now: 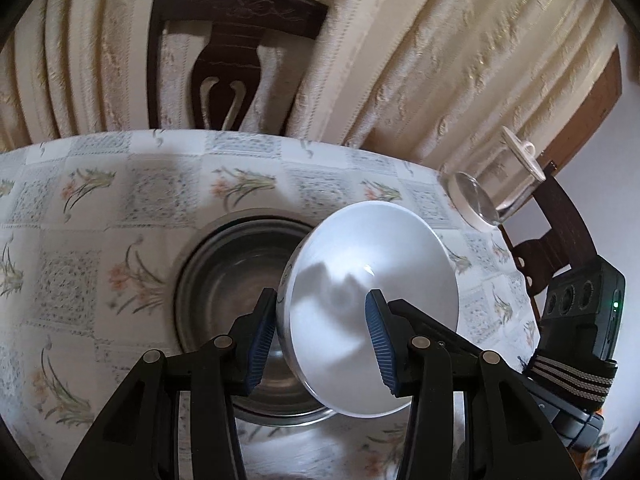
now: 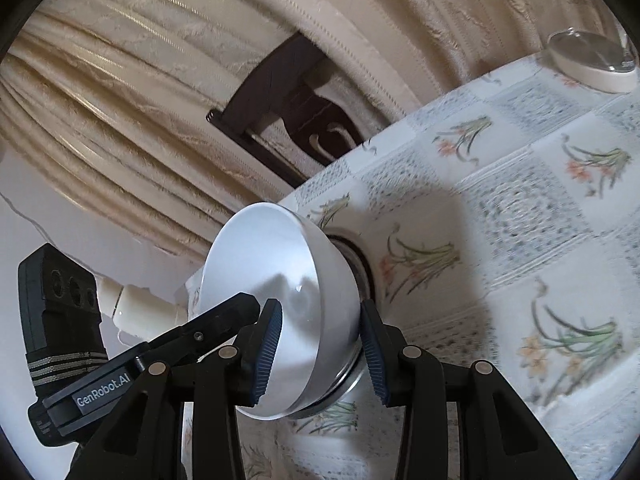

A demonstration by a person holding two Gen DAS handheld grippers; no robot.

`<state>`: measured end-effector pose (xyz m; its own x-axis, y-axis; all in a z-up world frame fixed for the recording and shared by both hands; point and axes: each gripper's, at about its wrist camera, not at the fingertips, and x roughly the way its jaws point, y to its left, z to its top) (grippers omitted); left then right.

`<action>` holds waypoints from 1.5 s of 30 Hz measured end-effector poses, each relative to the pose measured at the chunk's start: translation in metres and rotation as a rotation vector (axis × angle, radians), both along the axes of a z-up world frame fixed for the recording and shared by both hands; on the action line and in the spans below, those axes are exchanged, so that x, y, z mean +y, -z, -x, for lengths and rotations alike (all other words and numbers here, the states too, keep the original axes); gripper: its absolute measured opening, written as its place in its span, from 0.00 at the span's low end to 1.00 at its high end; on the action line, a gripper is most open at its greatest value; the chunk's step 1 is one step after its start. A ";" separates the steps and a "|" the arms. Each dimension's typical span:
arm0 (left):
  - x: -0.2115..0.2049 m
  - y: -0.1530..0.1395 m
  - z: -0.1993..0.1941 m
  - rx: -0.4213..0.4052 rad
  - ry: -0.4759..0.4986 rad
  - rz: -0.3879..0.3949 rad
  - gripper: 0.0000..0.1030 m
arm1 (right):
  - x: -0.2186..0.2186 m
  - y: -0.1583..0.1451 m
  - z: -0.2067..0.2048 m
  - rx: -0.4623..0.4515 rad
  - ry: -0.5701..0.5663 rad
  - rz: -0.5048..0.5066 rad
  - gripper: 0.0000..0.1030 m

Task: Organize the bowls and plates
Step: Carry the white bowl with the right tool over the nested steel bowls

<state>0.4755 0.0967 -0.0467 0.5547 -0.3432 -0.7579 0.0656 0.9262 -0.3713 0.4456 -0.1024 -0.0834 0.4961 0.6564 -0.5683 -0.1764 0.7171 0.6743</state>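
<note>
A white bowl (image 1: 372,280) is tilted on its side, its hollow facing the left wrist camera. My left gripper (image 1: 320,320) is shut on its rim, one blue pad on the outer wall and one inside. My right gripper (image 2: 320,312) is shut on the same white bowl (image 2: 280,264) at another part of the rim. The bowl hangs just over a wide steel bowl (image 1: 228,280) that stands on the flowered tablecloth (image 1: 100,208). Only the steel bowl's rim (image 2: 356,260) shows behind the white one in the right wrist view.
A white dish with a clear domed cover (image 1: 474,200) (image 2: 592,60) sits near the table's far corner, beside a glass jug (image 1: 520,168). Dark wooden chairs (image 1: 224,60) (image 1: 552,232) stand at the table's edges before cream curtains (image 1: 440,60). The right gripper's black housing (image 1: 580,312) is close by.
</note>
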 end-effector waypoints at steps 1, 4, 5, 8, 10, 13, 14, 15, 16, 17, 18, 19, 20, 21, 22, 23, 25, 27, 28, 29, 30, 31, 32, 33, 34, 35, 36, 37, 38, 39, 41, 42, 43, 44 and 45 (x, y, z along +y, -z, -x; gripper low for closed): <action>0.002 0.002 0.000 0.002 -0.003 0.002 0.45 | 0.003 0.002 -0.001 0.004 -0.004 0.004 0.41; 0.010 0.009 0.000 0.014 -0.015 0.008 0.45 | 0.012 0.006 -0.004 0.016 -0.015 0.020 0.41; 0.013 0.011 0.000 0.019 -0.019 0.010 0.45 | 0.014 0.008 -0.005 0.019 -0.018 0.024 0.41; 0.018 0.018 0.000 0.031 -0.029 0.015 0.45 | 0.021 0.011 -0.007 0.027 -0.025 0.038 0.41; 0.022 0.021 -0.001 0.036 -0.037 0.025 0.45 | 0.024 0.011 -0.007 0.021 -0.026 0.053 0.41; 0.026 0.024 -0.002 0.042 -0.041 0.036 0.45 | 0.027 0.011 -0.008 0.015 -0.025 0.068 0.41; 0.027 0.025 -0.001 0.043 -0.041 0.039 0.44 | 0.027 0.011 -0.009 0.015 -0.024 0.071 0.41; 0.027 0.025 -0.002 0.045 -0.041 0.041 0.43 | 0.028 0.010 -0.009 0.015 -0.021 0.078 0.41; 0.029 0.026 -0.001 0.048 -0.042 0.044 0.43 | 0.028 0.010 -0.010 0.014 -0.019 0.082 0.41; 0.029 0.027 -0.001 0.049 -0.043 0.046 0.43 | 0.029 0.011 -0.010 0.014 -0.017 0.086 0.41; 0.029 0.028 -0.001 0.051 -0.045 0.048 0.43 | 0.029 0.011 -0.010 0.013 -0.013 0.091 0.41; 0.030 0.029 0.000 0.053 -0.047 0.048 0.43 | 0.029 0.011 -0.011 0.012 -0.010 0.094 0.41; 0.030 0.030 0.001 0.055 -0.048 0.041 0.43 | 0.029 0.011 -0.011 0.011 -0.005 0.095 0.41; 0.030 0.031 0.001 0.058 -0.049 0.036 0.43 | 0.031 0.011 -0.012 0.008 -0.001 0.100 0.41; 0.030 0.033 0.001 0.065 -0.051 0.036 0.43 | 0.032 0.010 -0.013 0.005 0.001 0.107 0.41; 0.031 0.035 0.001 0.071 -0.053 0.038 0.43 | 0.033 0.010 -0.013 0.003 0.004 0.113 0.41; 0.032 0.036 0.002 0.073 -0.059 0.039 0.43 | 0.034 0.009 -0.013 -0.008 0.007 0.122 0.41; 0.034 0.036 0.002 0.067 -0.068 0.037 0.43 | 0.036 0.009 -0.014 -0.013 0.007 0.134 0.43; 0.035 0.036 0.002 0.065 -0.074 0.037 0.43 | 0.036 0.009 -0.014 -0.015 0.007 0.138 0.43; 0.036 0.036 0.002 0.066 -0.077 0.039 0.43 | 0.036 0.009 -0.014 -0.019 0.008 0.142 0.43; 0.038 0.036 0.001 0.067 -0.077 0.043 0.43 | 0.036 0.008 -0.014 -0.026 0.009 0.148 0.43; 0.038 0.037 0.000 0.065 -0.076 0.045 0.43 | 0.037 0.008 -0.014 -0.030 0.009 0.148 0.43; 0.038 0.037 0.001 0.063 -0.075 0.044 0.43 | 0.037 0.008 -0.014 -0.033 0.009 0.151 0.43; 0.038 0.036 0.001 0.061 -0.074 0.042 0.43 | 0.037 0.009 -0.015 -0.035 0.010 0.153 0.44; 0.038 0.036 0.001 0.060 -0.072 0.040 0.43 | 0.037 0.009 -0.015 -0.036 0.013 0.155 0.44; 0.037 0.036 0.001 0.060 -0.072 0.042 0.43 | 0.037 0.009 -0.015 -0.038 0.015 0.157 0.44; 0.038 0.036 0.001 0.059 -0.070 0.050 0.43 | 0.037 0.009 -0.016 -0.040 0.020 0.159 0.45; 0.038 0.035 0.001 0.058 -0.068 0.055 0.43 | 0.037 0.008 -0.017 -0.041 0.023 0.156 0.46; 0.039 0.035 0.002 0.057 -0.068 0.059 0.43 | 0.037 0.008 -0.017 -0.042 0.025 0.148 0.48; 0.039 0.034 0.002 0.056 -0.067 0.060 0.43 | 0.036 0.008 -0.017 -0.043 0.026 0.139 0.49; 0.039 0.033 0.002 0.055 -0.065 0.065 0.43 | 0.034 0.005 -0.016 -0.058 0.031 0.137 0.52; 0.039 0.033 0.002 0.055 -0.064 0.067 0.43 | 0.034 0.003 -0.015 -0.067 0.035 0.141 0.53; 0.039 0.033 0.003 0.054 -0.064 0.070 0.43 | 0.033 0.002 -0.015 -0.074 0.037 0.142 0.54; 0.038 0.032 0.004 0.053 -0.063 0.073 0.43 | 0.032 0.001 -0.015 -0.076 0.036 0.135 0.55; 0.038 0.031 0.004 0.053 -0.063 0.075 0.43 | 0.030 0.000 -0.014 -0.077 0.038 0.132 0.55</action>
